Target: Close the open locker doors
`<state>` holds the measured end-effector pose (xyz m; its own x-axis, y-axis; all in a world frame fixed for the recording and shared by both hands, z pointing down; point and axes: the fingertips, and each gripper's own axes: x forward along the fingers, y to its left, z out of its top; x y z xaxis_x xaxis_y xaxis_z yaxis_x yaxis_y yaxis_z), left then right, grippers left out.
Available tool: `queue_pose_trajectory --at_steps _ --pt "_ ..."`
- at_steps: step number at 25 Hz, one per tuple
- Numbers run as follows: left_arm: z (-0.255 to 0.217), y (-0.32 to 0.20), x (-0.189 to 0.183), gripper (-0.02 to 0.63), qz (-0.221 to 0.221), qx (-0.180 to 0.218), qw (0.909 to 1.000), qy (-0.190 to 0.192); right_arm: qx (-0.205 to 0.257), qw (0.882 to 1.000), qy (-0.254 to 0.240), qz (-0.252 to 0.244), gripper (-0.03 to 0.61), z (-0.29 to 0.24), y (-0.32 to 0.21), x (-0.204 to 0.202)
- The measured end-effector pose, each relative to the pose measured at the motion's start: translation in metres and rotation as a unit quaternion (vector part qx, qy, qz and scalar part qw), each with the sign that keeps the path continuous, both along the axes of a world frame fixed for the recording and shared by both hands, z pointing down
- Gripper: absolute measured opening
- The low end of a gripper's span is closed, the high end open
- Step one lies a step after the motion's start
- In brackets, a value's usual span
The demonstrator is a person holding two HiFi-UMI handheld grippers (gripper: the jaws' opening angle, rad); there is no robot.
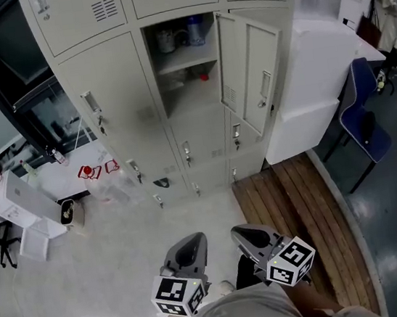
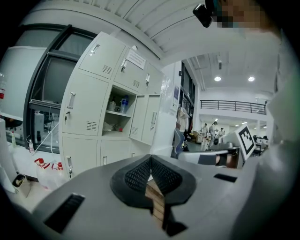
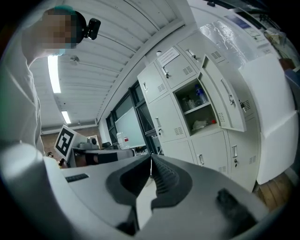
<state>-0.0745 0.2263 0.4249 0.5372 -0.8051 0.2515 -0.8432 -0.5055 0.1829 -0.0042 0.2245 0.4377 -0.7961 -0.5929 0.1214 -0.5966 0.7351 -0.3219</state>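
Observation:
A bank of pale grey lockers (image 1: 126, 113) stands ahead. One middle compartment (image 1: 183, 61) is open, its door (image 1: 249, 77) swung out to the right; bottles and small items sit on its shelf. The same open compartment (image 2: 117, 117) shows in the left gripper view, and the open door (image 3: 225, 101) in the right gripper view. My left gripper (image 1: 191, 247) and right gripper (image 1: 244, 234) are held low near my body, well short of the lockers. Both are shut with nothing between the jaws.
A white cabinet (image 1: 319, 78) stands right of the lockers, with a blue chair (image 1: 362, 120) beside it. A wooden pallet (image 1: 302, 220) lies on the floor at the right. Boxes and a plastic bag (image 1: 102, 178) sit by the lockers' left foot.

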Motion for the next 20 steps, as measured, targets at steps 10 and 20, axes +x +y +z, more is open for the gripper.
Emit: queue_pose_trajectory --at_steps 10,20 --pt "0.001 -0.075 0.011 0.015 -0.007 -0.01 0.9999 0.001 0.0 1.0 -0.002 -0.003 0.028 -0.001 -0.082 0.012" --pt "-0.001 -0.174 0.044 0.015 -0.01 -0.006 0.9999 0.011 -0.003 1.0 0.002 0.012 0.028 -0.008 -0.181 0.055"
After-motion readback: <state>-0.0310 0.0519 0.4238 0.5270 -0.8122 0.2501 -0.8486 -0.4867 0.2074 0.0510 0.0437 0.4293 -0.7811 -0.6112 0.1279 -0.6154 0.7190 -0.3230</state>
